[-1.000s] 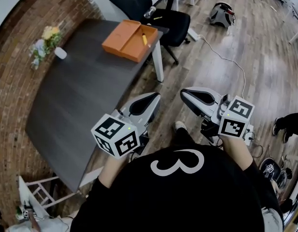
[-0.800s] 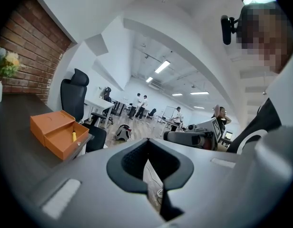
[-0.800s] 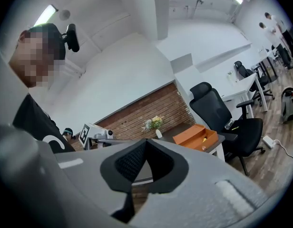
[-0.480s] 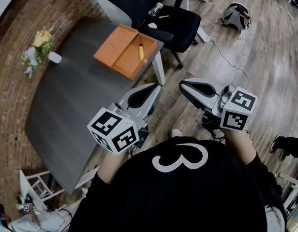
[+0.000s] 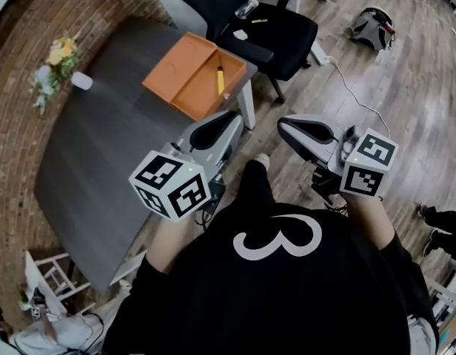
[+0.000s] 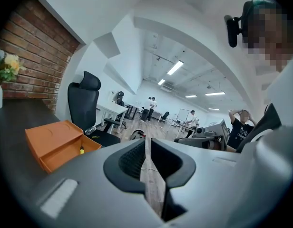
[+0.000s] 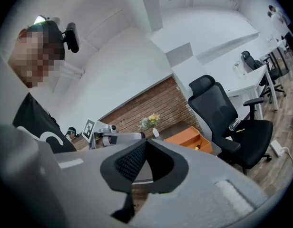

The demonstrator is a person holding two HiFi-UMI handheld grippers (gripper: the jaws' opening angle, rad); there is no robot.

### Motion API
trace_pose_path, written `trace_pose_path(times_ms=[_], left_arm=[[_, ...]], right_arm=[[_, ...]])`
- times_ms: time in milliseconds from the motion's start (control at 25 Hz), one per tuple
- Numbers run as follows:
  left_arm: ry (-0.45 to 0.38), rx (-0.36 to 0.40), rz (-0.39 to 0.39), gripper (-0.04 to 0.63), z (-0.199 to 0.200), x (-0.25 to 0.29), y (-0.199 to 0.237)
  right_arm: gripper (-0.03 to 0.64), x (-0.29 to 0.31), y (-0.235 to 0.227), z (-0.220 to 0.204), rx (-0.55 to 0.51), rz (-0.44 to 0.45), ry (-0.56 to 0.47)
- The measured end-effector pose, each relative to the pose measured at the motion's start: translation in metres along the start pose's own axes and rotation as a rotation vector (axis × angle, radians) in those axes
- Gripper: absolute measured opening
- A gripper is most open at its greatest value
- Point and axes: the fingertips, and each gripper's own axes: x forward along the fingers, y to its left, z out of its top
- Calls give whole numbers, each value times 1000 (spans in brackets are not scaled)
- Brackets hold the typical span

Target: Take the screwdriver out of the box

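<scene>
A wood-plank floor (image 5: 376,87), a red brick wall (image 5: 21,65) and a long dark grey table (image 5: 102,146) fill the head view. The left gripper (image 5: 229,120) has its ribbed black fingers (image 6: 132,156) slightly apart. They have just been opening, and only a narrow slit shows between them, with floor visible through it and nothing held. The right gripper (image 5: 286,126) has its fingers (image 7: 130,161) together at the tip, with nothing clamped between them. Behind each pair of jaws sits a grey body and a cube with black-and-white square markers, the left one (image 5: 171,186) and the right one (image 5: 369,163), held in front of the person's black shirt with a white figure (image 5: 280,272). Both grippers point toward the table end and are short of the open orange rectangular box (image 5: 185,72), touching neither it nor the table. The box lies on the table's corner beside the black office chair (image 5: 280,28). The yellow-handled screwdriver (image 5: 220,78) lies inside the box, in the half nearer the chair. The left gripper view shows the box (image 6: 56,139) low at the left, with the screwdriver's handle (image 6: 82,150) just visible over its wall. The right gripper view shows the box (image 7: 187,136) beyond the jaws. At the table's wall side stand a bunch of yellow and pale flowers (image 5: 54,58) and a small white cup (image 5: 81,80), well apart from the box.
</scene>
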Motion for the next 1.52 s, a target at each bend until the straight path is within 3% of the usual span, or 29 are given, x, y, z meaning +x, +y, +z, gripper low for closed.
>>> trace_pose_path(times_ms=[480, 800, 1120, 1520], left_arm=[[85, -74, 116, 112, -3, 61, 110], [231, -50, 218, 176, -28, 100, 178], [367, -67, 321, 211, -71, 127, 224], [483, -86, 437, 207, -105, 139, 266]], right_arm=[[-2, 35, -85, 8, 103, -31, 41], [-2, 59, -134, 6, 171, -36, 67], [-2, 66, -169, -16, 261, -49, 87], [-2, 75, -184, -38, 320, -41, 115]])
